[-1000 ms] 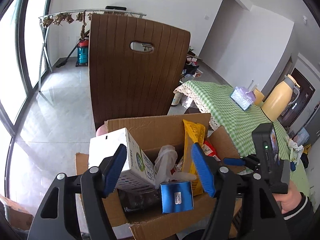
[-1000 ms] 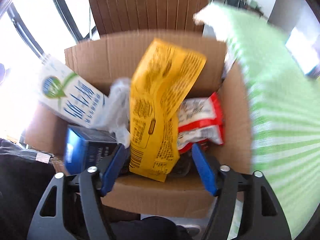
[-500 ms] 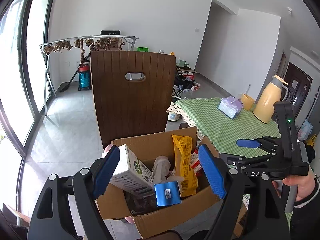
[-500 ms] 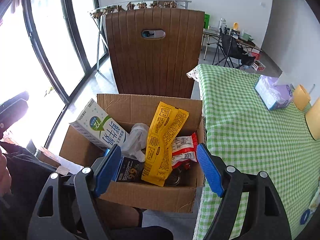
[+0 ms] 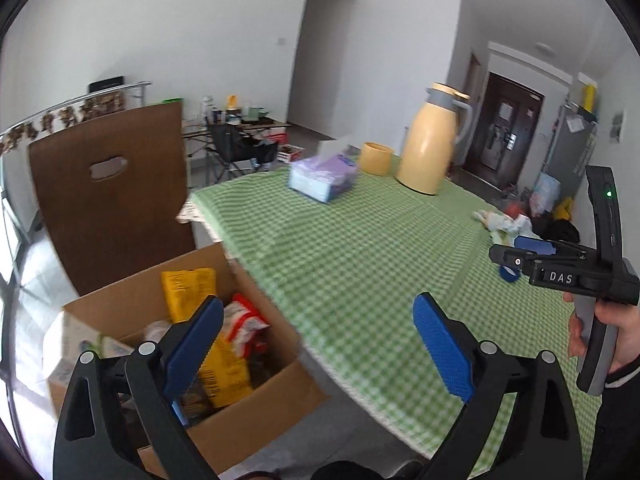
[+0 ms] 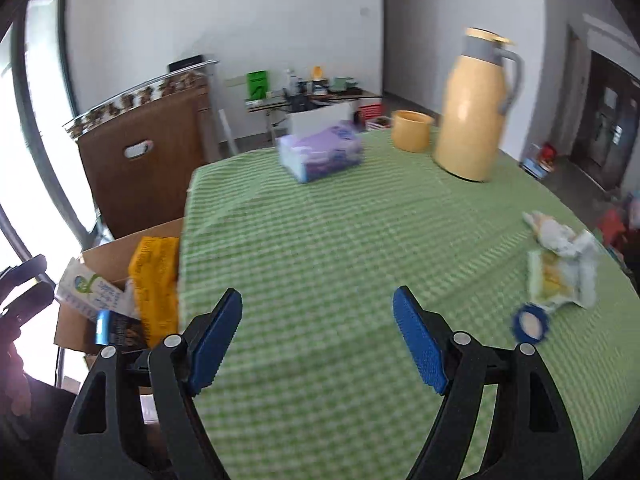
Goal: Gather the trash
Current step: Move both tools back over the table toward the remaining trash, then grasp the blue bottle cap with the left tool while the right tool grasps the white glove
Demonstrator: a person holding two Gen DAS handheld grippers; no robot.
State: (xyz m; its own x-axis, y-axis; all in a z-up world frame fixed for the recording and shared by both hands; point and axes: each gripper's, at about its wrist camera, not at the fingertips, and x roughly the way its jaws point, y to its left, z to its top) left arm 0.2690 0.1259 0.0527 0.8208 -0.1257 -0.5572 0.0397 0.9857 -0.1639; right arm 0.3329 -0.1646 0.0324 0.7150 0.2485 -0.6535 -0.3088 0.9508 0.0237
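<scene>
While over the tablecloth [image 6: 320,240], both claws gaping, angled downward.

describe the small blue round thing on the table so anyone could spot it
On the green checked tablecloth, look at the near right edge, far from the tall yellow thermos jug. Just beside the crumpled white-and-yellow wrapper lies a small blue ring-shaped lid: the only round, blue item there.

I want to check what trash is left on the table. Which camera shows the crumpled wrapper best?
The right wrist view: the crumpled wrapper lies unobstructed on the green tablecloth, beside a blue lid. In the left wrist view it is smaller and farther off, with the right gripper just in front of it.
</scene>
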